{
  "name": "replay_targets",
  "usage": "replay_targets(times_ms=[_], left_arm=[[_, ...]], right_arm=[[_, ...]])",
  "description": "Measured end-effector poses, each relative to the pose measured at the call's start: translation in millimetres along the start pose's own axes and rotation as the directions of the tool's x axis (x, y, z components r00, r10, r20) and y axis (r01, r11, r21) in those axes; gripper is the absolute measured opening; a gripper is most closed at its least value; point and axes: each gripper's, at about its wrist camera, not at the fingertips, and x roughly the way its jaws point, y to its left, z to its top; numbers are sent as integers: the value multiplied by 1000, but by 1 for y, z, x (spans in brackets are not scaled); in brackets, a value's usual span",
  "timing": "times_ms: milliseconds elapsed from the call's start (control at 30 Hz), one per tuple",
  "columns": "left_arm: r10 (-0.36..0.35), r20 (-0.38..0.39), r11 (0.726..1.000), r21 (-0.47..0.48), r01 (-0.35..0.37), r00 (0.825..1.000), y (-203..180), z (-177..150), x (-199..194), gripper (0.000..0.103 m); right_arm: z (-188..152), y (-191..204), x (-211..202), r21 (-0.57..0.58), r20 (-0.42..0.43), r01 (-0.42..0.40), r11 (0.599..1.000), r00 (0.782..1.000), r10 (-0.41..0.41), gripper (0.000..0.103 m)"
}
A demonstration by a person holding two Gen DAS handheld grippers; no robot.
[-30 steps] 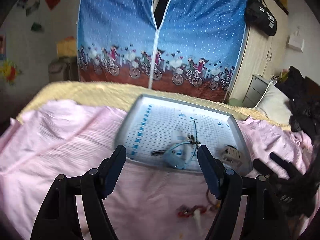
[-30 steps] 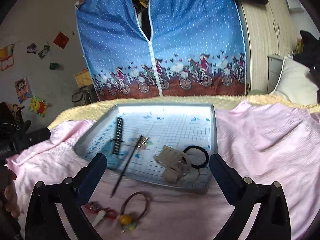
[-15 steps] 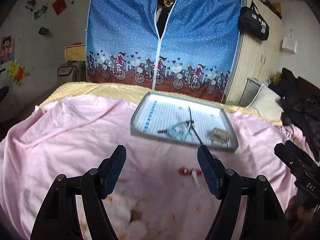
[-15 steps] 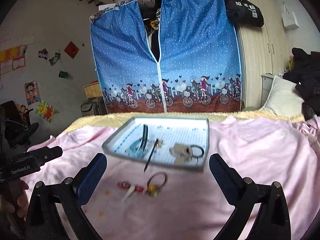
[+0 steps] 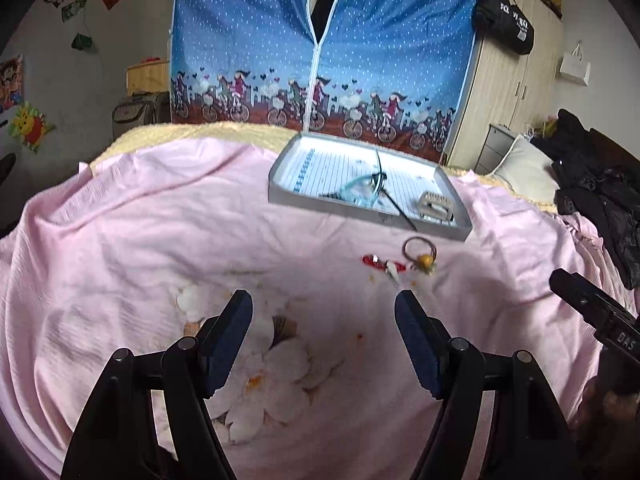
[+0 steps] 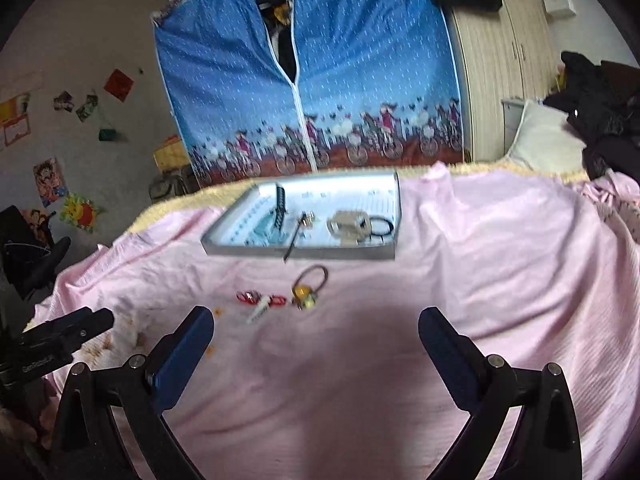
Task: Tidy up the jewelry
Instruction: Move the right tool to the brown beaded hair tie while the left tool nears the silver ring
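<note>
A grey tray (image 5: 286, 196) (image 6: 224, 246) lies on the pink bedspread, far from both grippers. In it are a beige hair claw (image 5: 436, 204) (image 6: 348, 224), a black hair tie (image 6: 382, 226), a black comb (image 6: 280, 210), a light blue piece (image 5: 354, 192) and a long dark stick (image 5: 394, 208) (image 6: 292, 240) that pokes over the front rim. On the spread in front of the tray lie a brown hair tie with a yellow charm (image 5: 420, 252) (image 6: 308, 288) and a red and white clip (image 5: 382, 266) (image 6: 260, 302). My left gripper (image 5: 323, 336) and my right gripper (image 6: 316, 350) are both open and empty, held well back.
The pink bedspread (image 5: 160, 240) covers the bed, with a yellow blanket edge (image 5: 200, 132) behind it. Past the bed stand a blue fabric wardrobe (image 5: 320, 48) and a wooden wardrobe (image 5: 512, 80). Dark clothes (image 5: 600, 192) and a pillow (image 5: 524, 168) lie at the right.
Both grippers have pulled back from the tray, which now looks much smaller and farther off. The loose hair tie and clip lie where they were.
</note>
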Motion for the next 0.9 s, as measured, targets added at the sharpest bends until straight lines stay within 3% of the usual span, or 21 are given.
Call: replay_targets(times_ms=[133,233,367,500,567,700,900], left_arm=[[-51,-82,998,-35,48,995,6,0,14,68],[-47,-118,999,-27,44,992,6,3,24,68],[-40,-170,999,8,42,985,5,10,41,68],[-101,-221,995,5,104,970,1,23,63,68],[-119,-235,992,5,123,965,-1,30,76,68],[-75,-240,995,39,87,968,-5,39,102,68],[-44,-247,983,160,86,968,-13,40,134,68]], right_arm=[[-8,-9,19,38,-106,51,998,993,-46,103],[-14,-20,32,72,-181,79,994,981,-65,103],[-16,-36,46,129,-266,95,987,962,-58,103],[-9,-56,67,187,-349,88,978,937,-18,103],[-5,-69,75,218,-353,81,973,936,2,103],[7,-82,91,221,-342,56,974,940,23,103],[22,-64,115,88,-299,-80,993,949,103,103]])
